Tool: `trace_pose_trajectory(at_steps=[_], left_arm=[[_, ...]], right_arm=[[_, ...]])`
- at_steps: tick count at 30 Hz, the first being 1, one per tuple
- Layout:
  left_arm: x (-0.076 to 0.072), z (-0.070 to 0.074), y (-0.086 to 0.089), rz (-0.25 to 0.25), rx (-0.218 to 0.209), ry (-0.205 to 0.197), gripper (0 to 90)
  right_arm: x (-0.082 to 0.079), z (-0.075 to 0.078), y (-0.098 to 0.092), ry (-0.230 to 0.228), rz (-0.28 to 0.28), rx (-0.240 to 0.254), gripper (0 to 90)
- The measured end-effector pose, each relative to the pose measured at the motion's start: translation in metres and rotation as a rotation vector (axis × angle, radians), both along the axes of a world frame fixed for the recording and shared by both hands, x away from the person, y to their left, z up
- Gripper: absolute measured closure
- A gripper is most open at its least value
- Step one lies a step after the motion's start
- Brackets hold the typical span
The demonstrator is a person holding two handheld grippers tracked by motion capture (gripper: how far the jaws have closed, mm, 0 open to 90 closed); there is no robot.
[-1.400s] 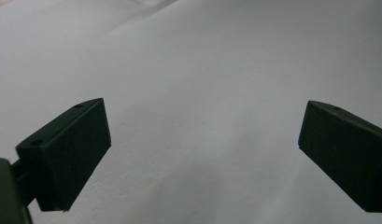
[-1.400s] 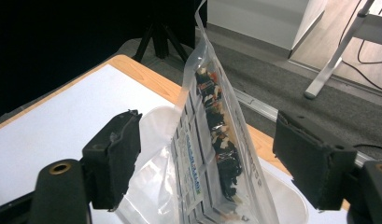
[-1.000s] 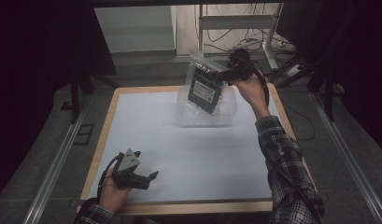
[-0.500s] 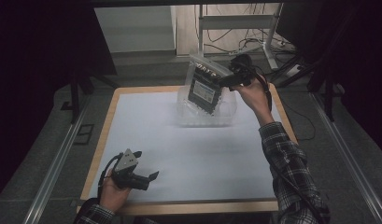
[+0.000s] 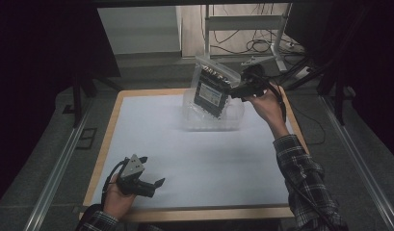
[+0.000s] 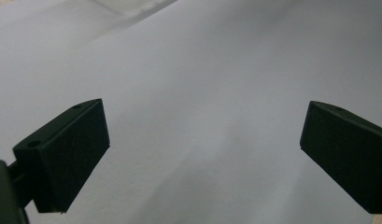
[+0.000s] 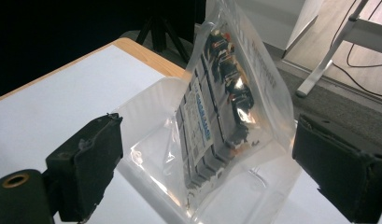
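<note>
My right gripper [image 5: 235, 91] is raised over the far edge of the white tabletop [image 5: 194, 159], toward its far right corner, and its two black jaws stand wide apart with nothing pinched between them. In front of them sits the clear, crinkled plastic bag [image 7: 216, 140] with a dark slab-shaped electronic unit [image 7: 212, 112] inside. The unit bears a pale label with a blue band on its broad face and small connectors along its upper edge. The bag stands up on the tabletop near the far edge, leaning, its top higher than my jaws in the high view — the bottom of the plastic spreads out flat on the white surface [image 5: 211, 120]. From the right gripper view the bag lies between my jaws' lines of sight, but I cannot tell whether either pad touches the plastic.

My left gripper [image 5: 153, 186] rests low at the near left corner of the tabletop, held in my left hand [image 5: 118, 199], well apart from the bag. Its jaws are spread wide too, holding nothing — just bare white tabletop [image 6: 202, 93] between them. A light wooden rim [image 5: 112, 120] frames the white surface on all sides. My right sleeve [image 5: 305, 183], a dark plaid, reaches along the right edge.
</note>
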State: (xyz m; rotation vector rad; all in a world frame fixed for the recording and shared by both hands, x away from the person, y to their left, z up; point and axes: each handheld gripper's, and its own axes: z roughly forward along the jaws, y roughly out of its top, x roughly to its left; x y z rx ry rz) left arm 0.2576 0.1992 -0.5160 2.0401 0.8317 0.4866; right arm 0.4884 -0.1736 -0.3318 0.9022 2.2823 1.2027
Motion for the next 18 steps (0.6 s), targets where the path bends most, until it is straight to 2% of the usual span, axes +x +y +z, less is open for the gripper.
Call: trace_pose_trajectory(at_steps=[18], left_arm=[[-0.001, 0.0, -0.001, 0.001, 0.003, -0.007, 1.0]], right_arm=[[-0.031, -0.004, -0.01, -0.012, 0.019, -0.011, 5.1]])
